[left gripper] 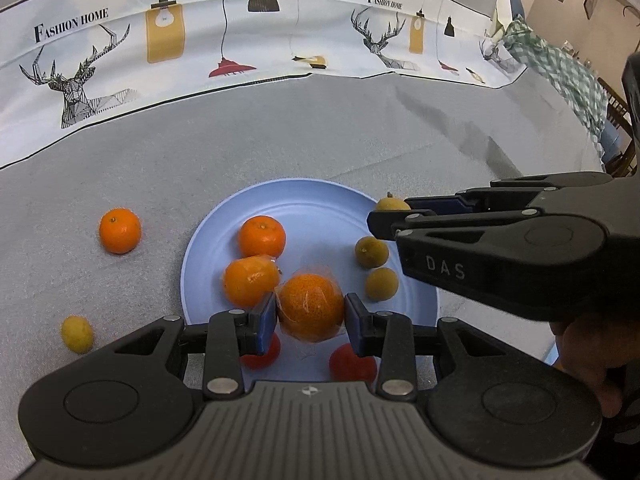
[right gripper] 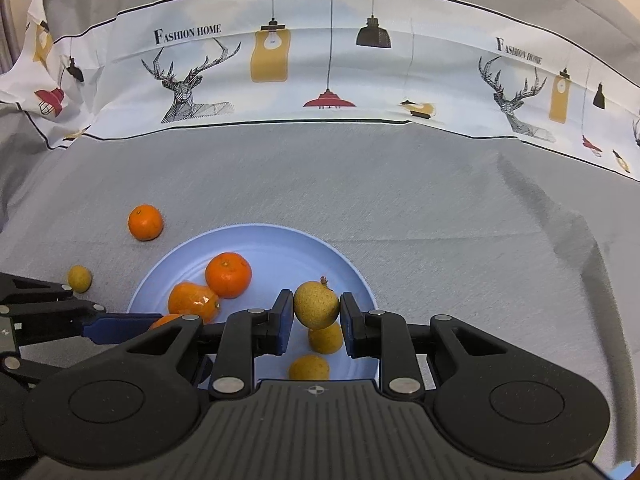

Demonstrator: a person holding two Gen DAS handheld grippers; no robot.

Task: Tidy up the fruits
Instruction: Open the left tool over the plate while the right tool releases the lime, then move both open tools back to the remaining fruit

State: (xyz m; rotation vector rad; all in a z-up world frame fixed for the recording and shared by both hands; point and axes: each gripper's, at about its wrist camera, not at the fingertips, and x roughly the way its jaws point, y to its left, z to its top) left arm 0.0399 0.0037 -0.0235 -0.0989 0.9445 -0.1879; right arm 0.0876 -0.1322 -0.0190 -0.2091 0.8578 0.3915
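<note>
I count four oranges in my left view; one wrapped orange [left gripper: 310, 307] is clamped between the blue pads of my left gripper [left gripper: 310, 322] above the near part of the blue plate [left gripper: 320, 200]; a second wrapped one [left gripper: 250, 281] and a bare orange [left gripper: 262, 237] lie on the plate, touching each other; the fourth orange [left gripper: 120, 230] sits on the grey cloth [left gripper: 280, 128], well left of the plate. Two red fruits [left gripper: 352, 364] show on the plate below my left gripper, partly hidden. I count four small yellow-brown fruits; my right gripper [right gripper: 316, 312] is closed on one [right gripper: 316, 305], held over the plate with its stem stub pointing up and away from me; it is near round, so I cannot tell a long axis; two more [right gripper: 326, 338] lie on the plate beneath it; the fourth [right gripper: 79, 278] rests on the cloth left of the plate. The printed cloth strip [right gripper: 320, 72] runs across the far side.
</note>
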